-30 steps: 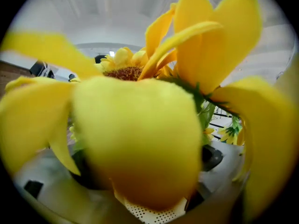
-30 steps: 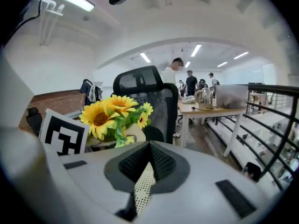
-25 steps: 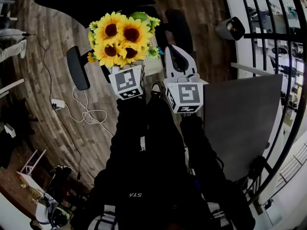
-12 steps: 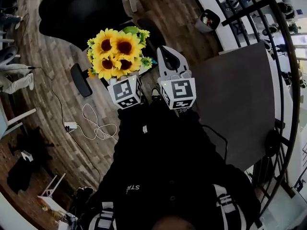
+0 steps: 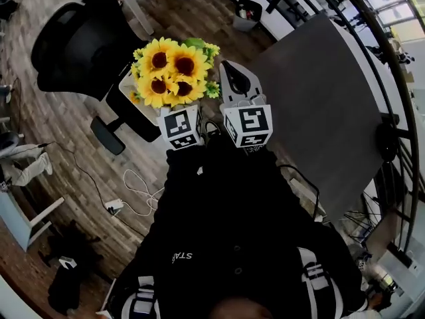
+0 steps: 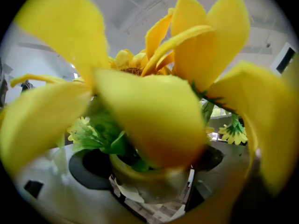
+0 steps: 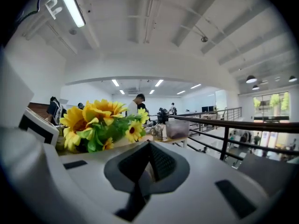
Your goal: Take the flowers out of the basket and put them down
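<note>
Now the left gripper is pinching the bunch of flowers down low at the stems, and the big yellow heads stand up above its marker cube. In the left gripper view the yellow petals are so close that they fill nearly all of the picture. Under them you can see green leaves and the bundle of stems squeezed between the two dark pads. The flowers are up in the air over the wooden floor. They are near a black chair on one side and a big grey table on the other. The right gripper is just beside the flowers, on their right, and the two grippers are side by side in front of the person's dark clothes. Its jaws are pressed together with nothing between them. In the right gripper view the flowers show on the left, past the white body of that gripper. A dark railing runs across on the right, and some people stand far back in the room under long ceiling lights. A white cable lies in loops on the floor, well apart from the flowers.
</note>
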Demonstrator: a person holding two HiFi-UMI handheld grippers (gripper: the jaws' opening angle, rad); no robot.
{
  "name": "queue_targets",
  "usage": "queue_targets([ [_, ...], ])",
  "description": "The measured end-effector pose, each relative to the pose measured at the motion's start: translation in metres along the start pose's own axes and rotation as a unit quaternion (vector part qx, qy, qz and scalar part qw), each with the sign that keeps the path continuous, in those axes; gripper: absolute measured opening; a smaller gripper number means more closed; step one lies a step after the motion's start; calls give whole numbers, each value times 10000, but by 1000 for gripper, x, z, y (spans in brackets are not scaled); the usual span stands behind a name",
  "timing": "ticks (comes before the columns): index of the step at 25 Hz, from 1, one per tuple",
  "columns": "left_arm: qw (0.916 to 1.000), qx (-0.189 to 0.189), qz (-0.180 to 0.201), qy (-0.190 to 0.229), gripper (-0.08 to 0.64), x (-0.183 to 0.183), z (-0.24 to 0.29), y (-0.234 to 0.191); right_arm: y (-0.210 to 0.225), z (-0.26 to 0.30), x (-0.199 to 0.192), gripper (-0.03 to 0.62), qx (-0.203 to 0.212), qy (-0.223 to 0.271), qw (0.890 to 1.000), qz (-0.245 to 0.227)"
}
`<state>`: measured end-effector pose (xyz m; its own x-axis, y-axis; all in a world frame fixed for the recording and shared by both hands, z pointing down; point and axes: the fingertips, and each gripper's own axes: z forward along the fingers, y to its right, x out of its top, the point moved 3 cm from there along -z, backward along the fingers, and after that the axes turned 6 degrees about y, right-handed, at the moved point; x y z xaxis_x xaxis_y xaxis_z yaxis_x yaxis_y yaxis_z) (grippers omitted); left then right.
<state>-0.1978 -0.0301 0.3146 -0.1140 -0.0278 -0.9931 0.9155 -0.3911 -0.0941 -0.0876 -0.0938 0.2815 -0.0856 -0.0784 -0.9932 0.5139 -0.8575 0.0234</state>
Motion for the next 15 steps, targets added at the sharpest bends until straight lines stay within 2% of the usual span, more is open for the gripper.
queue_targets([
  [4,9976,-676,111,17,486,4,-8,42,13,-41,5,14,-579,83,9983,18],
  [10,9897,-1421,124,-116,486,-9,-2,56,17,-63,-6,14,-1405,51,9901,53],
  [15,9765,-2122,273,-244,486,-15,-14,130,62,-132,-6,14,-2190,117,9756,136],
])
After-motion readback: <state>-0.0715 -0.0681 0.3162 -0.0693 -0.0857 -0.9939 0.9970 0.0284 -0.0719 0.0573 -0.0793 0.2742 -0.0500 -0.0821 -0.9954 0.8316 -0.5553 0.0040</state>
